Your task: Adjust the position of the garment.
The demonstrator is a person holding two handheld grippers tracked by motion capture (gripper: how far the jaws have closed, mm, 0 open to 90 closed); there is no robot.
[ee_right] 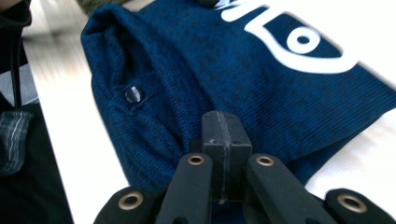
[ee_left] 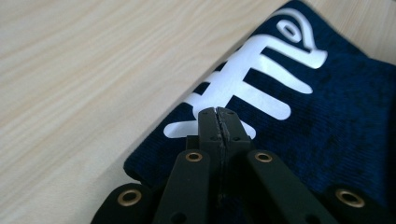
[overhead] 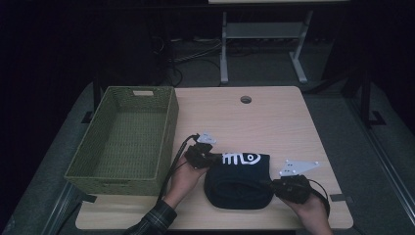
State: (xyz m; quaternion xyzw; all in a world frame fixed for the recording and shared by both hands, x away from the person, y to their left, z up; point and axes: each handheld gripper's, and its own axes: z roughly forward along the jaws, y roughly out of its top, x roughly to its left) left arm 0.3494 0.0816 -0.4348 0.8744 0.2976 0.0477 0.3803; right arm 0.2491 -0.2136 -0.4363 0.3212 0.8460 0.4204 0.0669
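We see a dark blue knitted garment with a white fish-skeleton print lying folded on the wooden table, just to the right of the green woven basket and near the table's front edge. We find the left gripper at the garment's upper left corner, its jaws pressed fully together beside the print; whether they pinch any cloth we cannot tell. The right gripper sits at the garment's right edge, jaws likewise closed tight against the knit, near a small button
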